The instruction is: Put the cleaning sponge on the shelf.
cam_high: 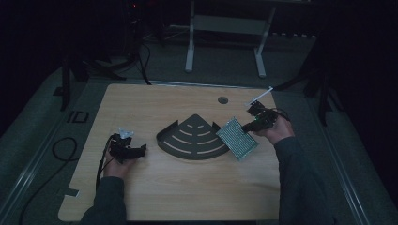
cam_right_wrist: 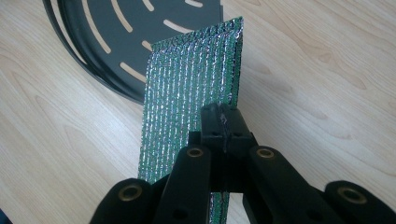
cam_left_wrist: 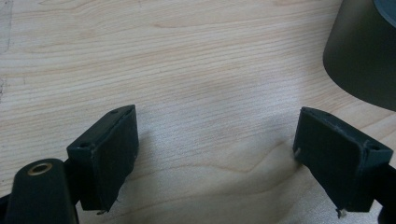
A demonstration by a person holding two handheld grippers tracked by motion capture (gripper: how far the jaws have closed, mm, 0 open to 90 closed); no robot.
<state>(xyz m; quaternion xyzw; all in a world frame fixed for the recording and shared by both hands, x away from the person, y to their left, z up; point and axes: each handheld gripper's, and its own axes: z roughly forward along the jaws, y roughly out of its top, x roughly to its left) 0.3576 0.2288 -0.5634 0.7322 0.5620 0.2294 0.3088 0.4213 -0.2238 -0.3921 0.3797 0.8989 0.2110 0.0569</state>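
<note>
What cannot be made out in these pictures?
- Right tool, right gripper view: its shut jaws hide the clamped part of the green-silver sponge.
- Dark slotted tray, left gripper view: cut off by the picture's edge.
- Left tool, high view: too dark and small to make out its jaws.

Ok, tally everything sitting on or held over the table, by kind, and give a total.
Dark slotted corner tray: 1
Shiny green-silver pad, held in the right gripper: 1
Grippers, counting the left gripper: 2
Total: 4
</note>
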